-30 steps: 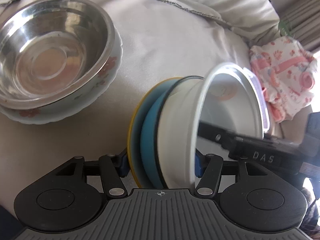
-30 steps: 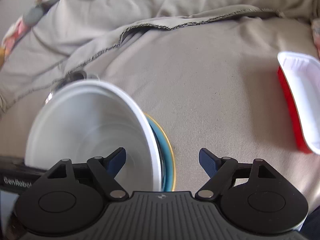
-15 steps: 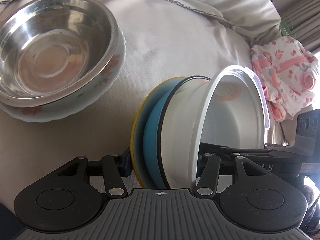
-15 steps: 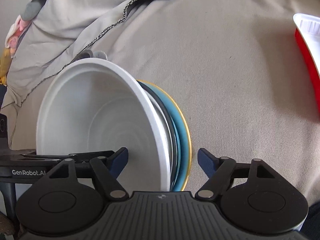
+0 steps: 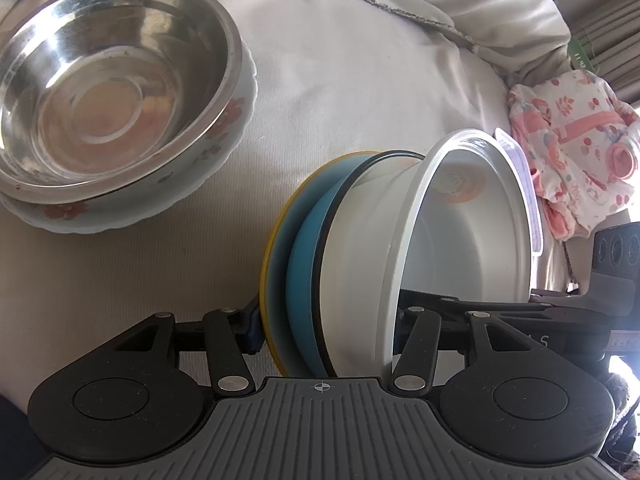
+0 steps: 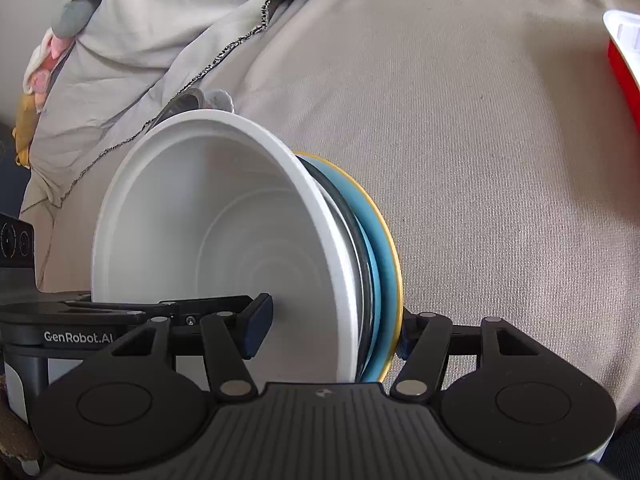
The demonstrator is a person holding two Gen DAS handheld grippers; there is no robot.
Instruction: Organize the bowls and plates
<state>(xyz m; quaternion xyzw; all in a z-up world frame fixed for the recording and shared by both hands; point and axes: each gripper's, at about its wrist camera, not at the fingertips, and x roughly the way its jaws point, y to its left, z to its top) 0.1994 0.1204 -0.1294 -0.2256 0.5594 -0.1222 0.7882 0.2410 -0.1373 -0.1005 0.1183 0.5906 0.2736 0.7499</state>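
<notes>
Left gripper (image 5: pixel 326 326) clamped across a stack tipped on edge at lower centre of frame — white bowl (image 5: pixel 460 248) nested in a blue plate (image 5: pixel 304 280), right gripper (image 6: pixel 334 330) pinching the same stack, steel bowl (image 5: pixel 108 80) on a floral plate (image 5: pixel 224 140) at upper left, bed sheet (image 5: pixel 360 100) beneath, red tray (image 6: pixel 624 68) at right edge.

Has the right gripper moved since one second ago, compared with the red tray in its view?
Yes. In the right wrist view the red tray slid toward the upper right edge, and the right gripper closed around the white bowl stack.
</notes>
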